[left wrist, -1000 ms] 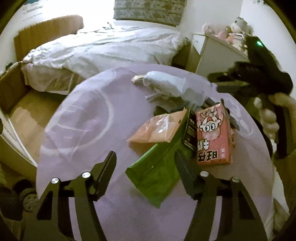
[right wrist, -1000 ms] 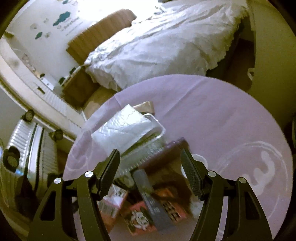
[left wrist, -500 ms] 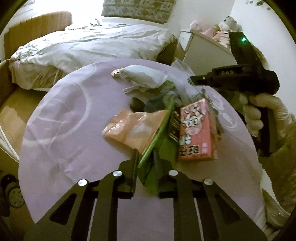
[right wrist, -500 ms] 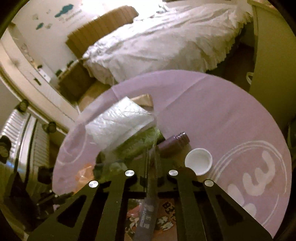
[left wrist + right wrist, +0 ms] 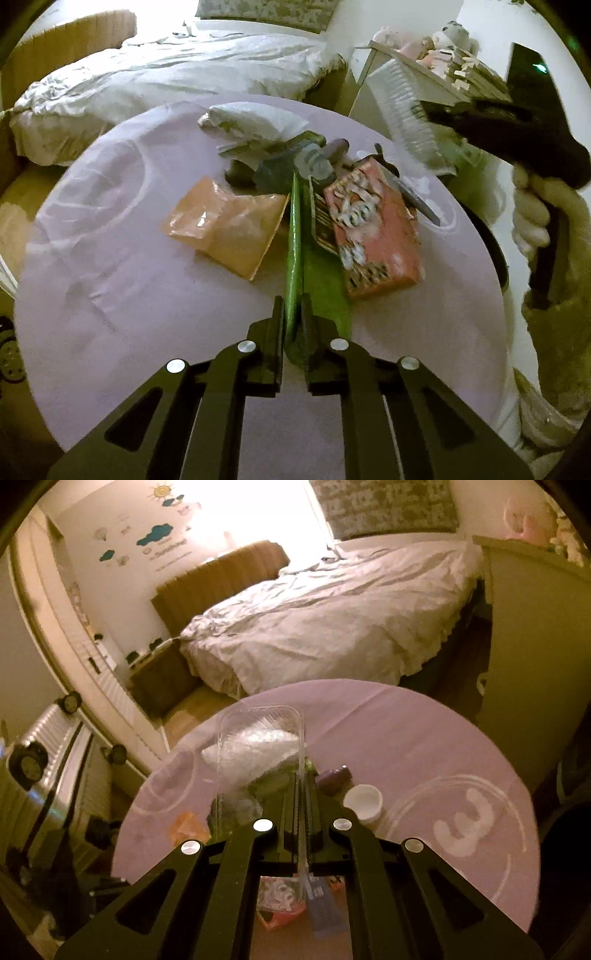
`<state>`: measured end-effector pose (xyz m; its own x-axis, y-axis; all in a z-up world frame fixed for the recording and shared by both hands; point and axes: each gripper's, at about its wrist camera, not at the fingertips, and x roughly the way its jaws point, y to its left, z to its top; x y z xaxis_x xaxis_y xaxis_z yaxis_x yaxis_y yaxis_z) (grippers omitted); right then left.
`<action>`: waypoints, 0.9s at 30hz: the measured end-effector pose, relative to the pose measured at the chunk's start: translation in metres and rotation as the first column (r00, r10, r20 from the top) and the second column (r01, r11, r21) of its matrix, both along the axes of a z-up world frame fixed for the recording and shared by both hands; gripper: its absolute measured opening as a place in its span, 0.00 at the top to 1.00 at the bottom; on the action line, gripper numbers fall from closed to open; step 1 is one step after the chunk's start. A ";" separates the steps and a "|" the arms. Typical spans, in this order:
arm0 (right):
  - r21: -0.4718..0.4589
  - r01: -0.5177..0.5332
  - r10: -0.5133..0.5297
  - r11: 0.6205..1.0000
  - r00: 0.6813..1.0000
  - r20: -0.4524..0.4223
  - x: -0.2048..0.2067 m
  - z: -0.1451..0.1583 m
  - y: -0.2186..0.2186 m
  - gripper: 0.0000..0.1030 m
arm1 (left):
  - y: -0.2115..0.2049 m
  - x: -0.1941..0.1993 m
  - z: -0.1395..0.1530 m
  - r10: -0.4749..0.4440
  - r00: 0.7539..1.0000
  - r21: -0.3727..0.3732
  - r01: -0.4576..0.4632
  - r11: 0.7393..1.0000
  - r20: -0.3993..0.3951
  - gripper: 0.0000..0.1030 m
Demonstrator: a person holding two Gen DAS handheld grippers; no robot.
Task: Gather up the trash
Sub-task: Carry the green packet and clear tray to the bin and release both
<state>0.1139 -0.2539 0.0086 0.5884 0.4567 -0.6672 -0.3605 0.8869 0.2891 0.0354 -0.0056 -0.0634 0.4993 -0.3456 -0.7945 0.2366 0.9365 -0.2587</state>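
Green wrapper (image 5: 295, 258) stands on edge beside the red carton (image 5: 373, 229); clear tray (image 5: 258, 746) is lifted.

1. You have one round table (image 5: 110, 258) with a lilac cloth.
2. One green wrapper (image 5: 295, 236), one orange packet (image 5: 229, 229), one red carton (image 5: 376, 236).
3. One clear plastic tray (image 5: 258, 738), one white cap (image 5: 364, 800), one bed (image 5: 332, 620).

The green bag (image 5: 295, 236) looks like glossy plastic film. The orange packet (image 5: 225, 225) is shiny, crinkled plastic. The pink carton (image 5: 373, 229) seems printed cardboard. The clear tray (image 5: 258, 738) is thin, ribbed transparent plastic. The purple table cover (image 5: 147, 295) at lower left is matt, creased sheet.
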 end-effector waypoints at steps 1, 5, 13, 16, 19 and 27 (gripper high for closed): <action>0.001 0.000 0.000 1.000 1.000 0.001 -0.002 0.000 -0.002 0.96 | -0.002 0.002 -0.003 -0.001 1.000 -0.013 0.001 1.000 -0.014 0.88; 0.016 0.019 -0.019 1.000 1.000 -0.005 -0.011 -0.005 -0.015 0.96 | -0.007 0.003 -0.009 -0.003 1.000 -0.048 0.002 0.999 -0.027 0.94; 0.062 0.072 -0.071 0.995 0.997 -0.016 -0.025 -0.013 -0.051 0.96 | 0.024 -0.015 0.035 0.119 0.987 -0.014 -0.118 0.993 0.105 0.97; 0.081 0.086 -0.085 0.993 0.996 -0.015 -0.029 -0.015 -0.062 0.96 | 0.039 -0.019 0.057 0.156 0.979 -0.038 -0.152 0.988 0.132 0.97; 0.100 0.100 -0.099 0.990 0.995 -0.017 -0.034 -0.018 -0.071 0.96 | 0.042 -0.019 0.072 0.162 0.978 -0.074 -0.153 0.985 0.134 0.97; 0.126 0.176 -0.174 0.976 0.984 -0.028 -0.049 -0.026 -0.107 0.96 | -0.025 0.003 0.082 0.021 0.989 -0.118 -0.003 0.993 0.149 0.96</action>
<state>0.0653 -0.3612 -0.0170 0.6561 0.4295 -0.6205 -0.1970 0.8912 0.4086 0.0386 -0.0306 0.0188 0.6145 -0.4249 -0.6647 0.2701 0.9049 -0.3289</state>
